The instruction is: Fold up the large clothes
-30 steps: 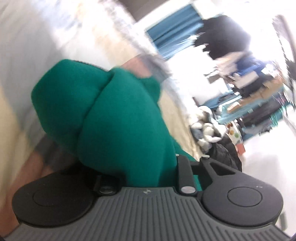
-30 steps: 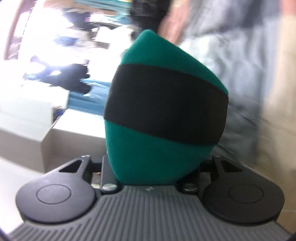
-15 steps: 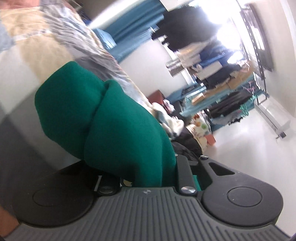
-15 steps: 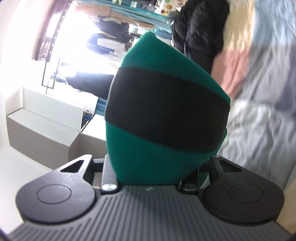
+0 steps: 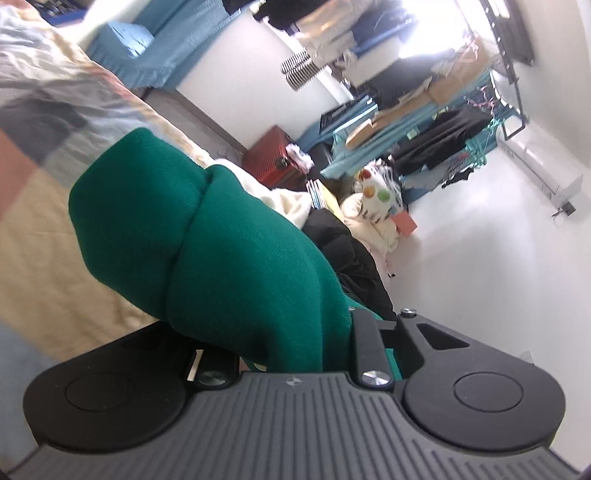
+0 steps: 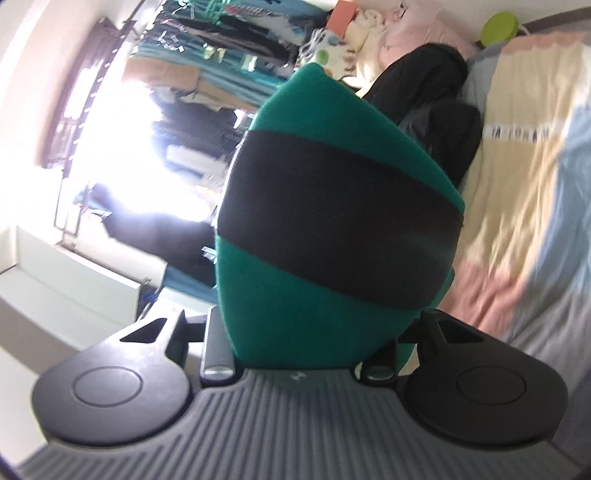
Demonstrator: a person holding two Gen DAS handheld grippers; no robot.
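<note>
A green garment [image 5: 207, 251] bulges out of my left gripper [image 5: 284, 347], which is shut on a thick fold of it; the cloth hides both fingers. In the right wrist view another part of the green garment [image 6: 295, 314], crossed by a wide black band [image 6: 332, 218], fills the space between the fingers of my right gripper [image 6: 303, 354], shut on it too. Both grippers are held up above a bed with a patchwork cover [image 5: 48, 258], and both views are tilted hard sideways.
On the bed lie a black jacket [image 6: 436, 99], cream and pink bedding [image 5: 369, 221] and a lime-green round thing [image 6: 498, 24]. Beyond stand a red suitcase [image 5: 273, 162], a teal-covered clothes rack [image 5: 424, 122] with hanging clothes, and white floor [image 5: 480, 258].
Both grippers have risen and swung with the green garment still in them. The views have gone from blurred bedding close up to the far end of the bed and the room beyond.
</note>
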